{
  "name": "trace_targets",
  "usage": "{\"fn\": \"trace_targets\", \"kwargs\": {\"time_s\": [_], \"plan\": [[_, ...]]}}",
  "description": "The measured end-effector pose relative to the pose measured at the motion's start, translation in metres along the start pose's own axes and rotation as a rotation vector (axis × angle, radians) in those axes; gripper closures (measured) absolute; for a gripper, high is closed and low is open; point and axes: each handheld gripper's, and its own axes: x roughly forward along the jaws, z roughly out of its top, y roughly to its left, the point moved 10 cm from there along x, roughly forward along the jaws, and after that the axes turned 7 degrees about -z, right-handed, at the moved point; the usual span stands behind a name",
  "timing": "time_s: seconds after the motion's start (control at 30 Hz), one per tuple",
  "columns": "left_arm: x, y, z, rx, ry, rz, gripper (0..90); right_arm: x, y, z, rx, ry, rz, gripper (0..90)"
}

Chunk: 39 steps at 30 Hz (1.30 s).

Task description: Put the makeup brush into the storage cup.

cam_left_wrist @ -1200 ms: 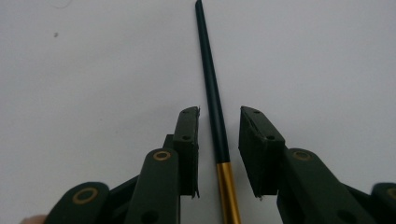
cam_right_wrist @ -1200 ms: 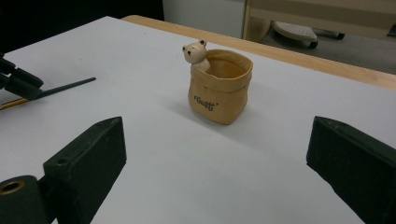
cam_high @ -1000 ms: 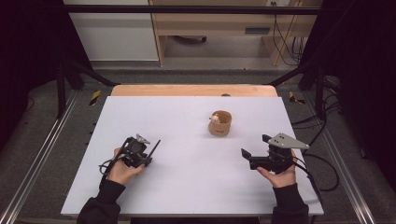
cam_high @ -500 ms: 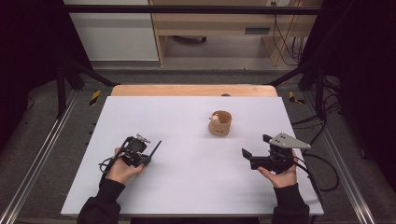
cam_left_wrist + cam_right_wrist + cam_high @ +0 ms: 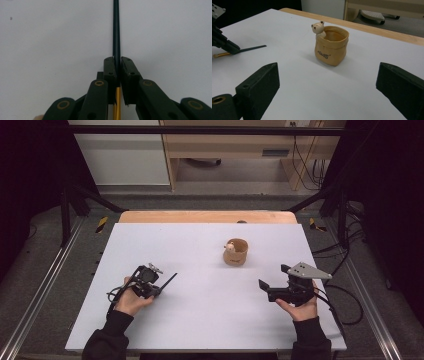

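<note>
Change since earlier frame: none seen; both grippers and holder stayed put.
Landmark: bear pen holder point(image 5: 235, 252), upright on white table point(image 5: 200, 245).
Left gripper point(image 5: 161, 286): well left of holder, nearer the person; jaws pinching dark pencil point(image 5: 116, 30).
Right gripper point(image 5: 263, 286): right of holder, nearer the person; jaws spread wide, empty.

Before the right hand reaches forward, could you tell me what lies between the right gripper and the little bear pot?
Nothing: in the right gripper view, only bare white table lies between the open right gripper and the pot.
</note>
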Motion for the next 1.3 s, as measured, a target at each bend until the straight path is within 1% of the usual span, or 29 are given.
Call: {"fn": "trace_targets", "kwargs": {"time_s": [0.03,0.07,0.1,0.13,0.17,0.2,0.23,0.3,0.33,0.4,0.43,0.5,0.63,0.67,0.77,0.83,0.87,0.9,0.93,1.03,1.07,1.1,1.13,1.17,1.2,1.23,1.27,1.3], "plan": [[-0.001,0.000,0.000,0.010,-0.001,-0.004,82.6,0.000,0.000,0.000,-0.003,0.002,0.003,5.2],[-0.001,0.000,0.000,0.010,-0.001,-0.004,82.6,0.000,0.000,0.000,-0.003,0.002,0.003,5.2],[-0.003,-0.002,0.002,0.014,-0.019,-0.008,82.6,0.001,0.002,-0.001,-0.006,0.008,0.006,5.1],[-0.003,-0.002,0.002,0.014,-0.019,-0.008,82.6,0.001,0.002,-0.001,-0.006,0.008,0.006,5.1],[-0.006,-0.002,0.004,0.028,-0.025,-0.004,82.6,0.001,0.003,-0.001,-0.014,0.010,0.009,5.2],[-0.010,-0.004,0.006,0.032,-0.042,-0.007,82.6,0.001,0.004,0.000,-0.016,0.009,0.012,5.3],[-0.013,-0.006,0.007,0.040,-0.049,-0.009,82.6,0.001,0.004,0.000,-0.019,0.010,0.016,5.3],[-0.018,-0.010,0.009,0.053,-0.058,-0.016,82.6,0.000,0.005,0.000,-0.025,0.012,0.015,5.5],[-0.018,-0.010,0.009,0.053,-0.058,-0.016,82.6,0.000,0.006,0.001,-0.025,0.012,0.017,5.7],[-0.024,-0.014,0.010,0.075,-0.062,-0.035,82.6,0.000,0.006,0.001,-0.031,0.010,0.017,5.7],[-0.026,-0.017,0.010,0.073,-0.072,-0.045,82.7,0.000,0.006,0.001,-0.034,0.010,0.016,5.9],[-0.028,-0.020,0.010,0.088,-0.069,-0.052,82.7,0.000,0.007,0.001,-0.034,0.012,0.019,6.1],[-0.030,-0.020,0.010,0.088,-0.088,-0.047,82.8,0.000,0.007,0.001,-0.038,0.014,0.018,6.3],[-0.032,-0.020,0.011,0.085,-0.108,-0.052,82.8,0.000,0.007,0.001,-0.039,0.013,0.018,6.3],[-0.037,-0.023,0.012,0.096,-0.114,-0.066,82.8,-0.001,0.007,0.001,-0.044,0.014,0.022,6.5],[-0.041,-0.025,0.013,0.108,-0.119,-0.073,82.8,-0.001,0.008,0.002,-0.057,0.012,0.023,6.6],[-0.041,-0.025,0.013,0.108,-0.119,-0.073,82.7,-0.002,0.009,0.003,-0.061,0.014,0.024,6.8],[-0.046,-0.029,0.015,0.124,-0.134,-0.079,82.7,-0.002,0.010,0.003,-0.069,0.017,0.027,6.8],[-0.046,-0.029,0.015,0.124,-0.134,-0.079,82.7,-0.002,0.010,0.003,-0.069,0.017,0.027,6.8],[-0.056,-0.037,0.019,0.153,-0.162,-0.096,82.8,-0.003,0.016,0.005,-0.106,0.026,0.031,7.0],[-0.056,-0.037,0.019,0.153,-0.162,-0.096,82.8,-0.003,0.016,0.005,-0.106,0.026,0.031,7.0],[-0.059,-0.041,0.020,0.166,-0.167,-0.107,82.8,-0.003,0.017,0.006,-0.115,0.026,0.034,7.1],[-0.062,-0.045,0.021,0.178,-0.171,-0.114,82.7,-0.003,0.022,0.008,-0.145,0.030,0.045,7.3],[-0.064,-0.047,0.021,0.187,-0.174,-0.119,82.7,-0.003,0.024,0.008,-0.156,0.032,0.048,7.4],[-0.064,-0.047,0.021,0.187,-0.174,-0.119,82.8,-0.003,0.024,0.008,-0.156,0.032,0.048,7.4],[-0.068,-0.053,0.022,0.209,-0.172,-0.128,82.7,-0.004,0.029,0.012,-0.189,0.028,0.060,7.9],[-0.068,-0.053,0.022,0.209,-0.172,-0.128,82.8,-0.004,0.029,0.012,-0.189,0.028,0.060,7.9],[-0.070,-0.057,0.023,0.222,-0.174,-0.132,82.8,-0.004,0.031,0.013,-0.197,0.028,0.064,8.1]]}}
